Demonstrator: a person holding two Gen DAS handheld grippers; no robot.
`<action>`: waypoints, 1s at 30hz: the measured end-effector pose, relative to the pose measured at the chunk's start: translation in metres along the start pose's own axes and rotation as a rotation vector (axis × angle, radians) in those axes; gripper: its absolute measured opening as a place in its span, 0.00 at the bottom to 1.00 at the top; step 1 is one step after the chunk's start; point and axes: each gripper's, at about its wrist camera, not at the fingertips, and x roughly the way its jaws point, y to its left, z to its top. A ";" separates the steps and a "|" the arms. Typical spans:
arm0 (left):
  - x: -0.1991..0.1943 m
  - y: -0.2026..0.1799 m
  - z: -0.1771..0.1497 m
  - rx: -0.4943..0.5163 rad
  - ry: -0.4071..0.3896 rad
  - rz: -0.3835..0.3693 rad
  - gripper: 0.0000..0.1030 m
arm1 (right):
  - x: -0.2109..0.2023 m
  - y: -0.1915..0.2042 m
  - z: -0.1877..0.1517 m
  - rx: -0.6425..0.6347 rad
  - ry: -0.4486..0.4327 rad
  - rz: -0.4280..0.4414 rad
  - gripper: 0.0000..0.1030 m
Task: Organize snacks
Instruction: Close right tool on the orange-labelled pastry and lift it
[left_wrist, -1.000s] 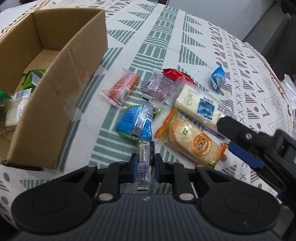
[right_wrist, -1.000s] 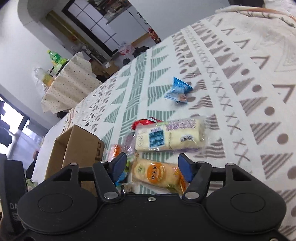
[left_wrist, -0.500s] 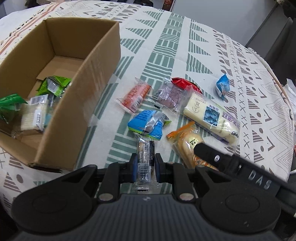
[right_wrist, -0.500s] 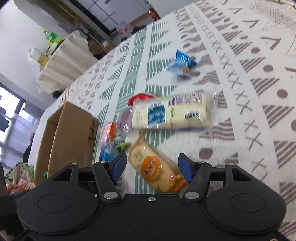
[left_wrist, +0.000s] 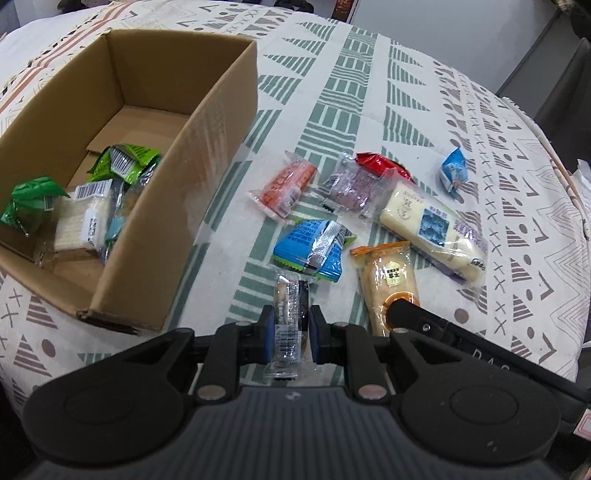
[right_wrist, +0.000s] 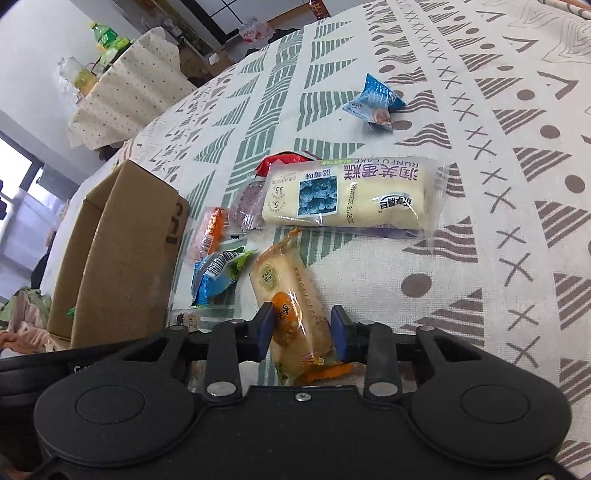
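- Since a second ago, the right gripper (right_wrist: 301, 334) has dropped over the orange cracker packet (right_wrist: 295, 314), which has swung from lying crosswise to pointing lengthwise between the fingers.
- Its jaws are closing, the blue pads pressing the packet's sides (wrapper end poking out toward the camera).
- The left gripper (left_wrist: 288, 334) is clamped shut on a slim clear-wrapped bar (left_wrist: 290, 317), just beside the cardboard box (left_wrist: 207, 155).
- Other snacks lie on the patterned tablecloth (left_wrist: 369, 85); a long cream cake (right_wrist: 347, 194) sits beyond the cracker packet.
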 end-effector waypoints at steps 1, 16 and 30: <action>-0.002 -0.001 0.001 -0.001 -0.002 -0.004 0.17 | -0.002 -0.001 0.000 0.005 -0.006 0.003 0.30; -0.047 0.000 0.020 0.014 -0.083 -0.066 0.17 | -0.033 -0.003 0.003 0.099 -0.127 0.116 0.18; -0.059 0.019 0.019 -0.014 -0.097 -0.069 0.18 | 0.001 0.022 -0.001 -0.038 -0.021 -0.032 0.45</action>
